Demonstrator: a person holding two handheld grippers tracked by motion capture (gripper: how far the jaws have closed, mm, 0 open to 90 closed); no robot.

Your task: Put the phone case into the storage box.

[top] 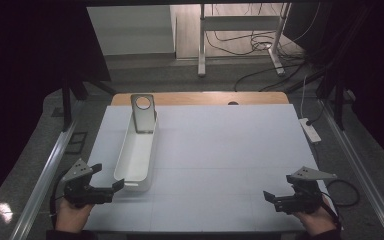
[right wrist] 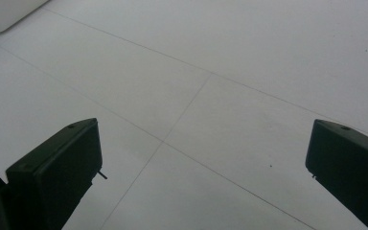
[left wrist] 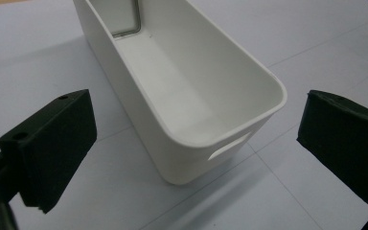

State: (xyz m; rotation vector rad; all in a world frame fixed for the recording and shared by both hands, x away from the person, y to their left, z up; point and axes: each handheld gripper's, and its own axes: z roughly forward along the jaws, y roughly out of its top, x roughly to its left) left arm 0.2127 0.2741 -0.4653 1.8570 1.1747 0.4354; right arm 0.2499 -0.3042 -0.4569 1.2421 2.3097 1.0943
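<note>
Bin sits left of centre on the table from above, my left gripper spreads wide facing its near end, where I'd judge the light, stiff, slick wall best pinched by its handle slot, and my right gripper gapes over bare table.

Smooth glossy white plastic bin, brushed metal plate, matt table

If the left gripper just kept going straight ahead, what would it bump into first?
Most likely the white bin. The left gripper points at its near end wall, its jaws wide open to either side of it. How near it is cannot be told.
</note>
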